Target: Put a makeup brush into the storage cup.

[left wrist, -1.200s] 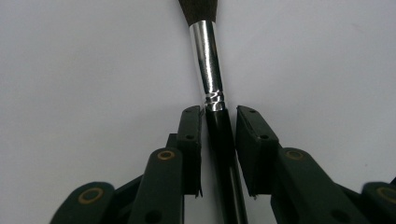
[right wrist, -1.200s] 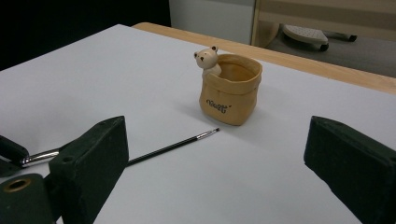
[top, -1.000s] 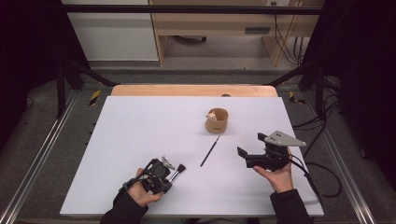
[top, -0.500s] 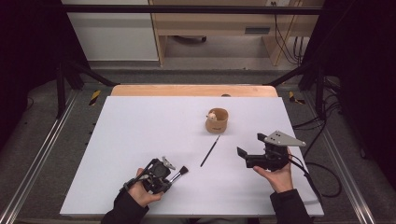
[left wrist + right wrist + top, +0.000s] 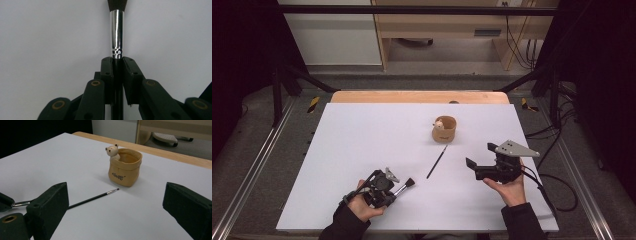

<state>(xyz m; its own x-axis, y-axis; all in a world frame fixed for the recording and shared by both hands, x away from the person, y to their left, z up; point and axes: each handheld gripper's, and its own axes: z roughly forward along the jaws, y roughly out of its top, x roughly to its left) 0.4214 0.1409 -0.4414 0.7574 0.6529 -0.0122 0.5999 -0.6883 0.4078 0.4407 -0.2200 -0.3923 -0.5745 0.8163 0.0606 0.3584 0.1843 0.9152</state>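
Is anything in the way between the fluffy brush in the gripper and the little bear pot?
Partly. The left gripper is shut on the black-handled, silver-collared makeup brush. Between it and the tan bag-shaped pot with a bear figure lies a thin black brush on the white table. Lifted, the makeup brush should pass over it.

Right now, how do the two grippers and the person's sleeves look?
Both grippers are black. The left gripper has hinged links with brass-coloured pivot rings and flat black pads. The right gripper carries a grey three-cornered plate on top, and a black cable trails from it. The sleeves are dark.
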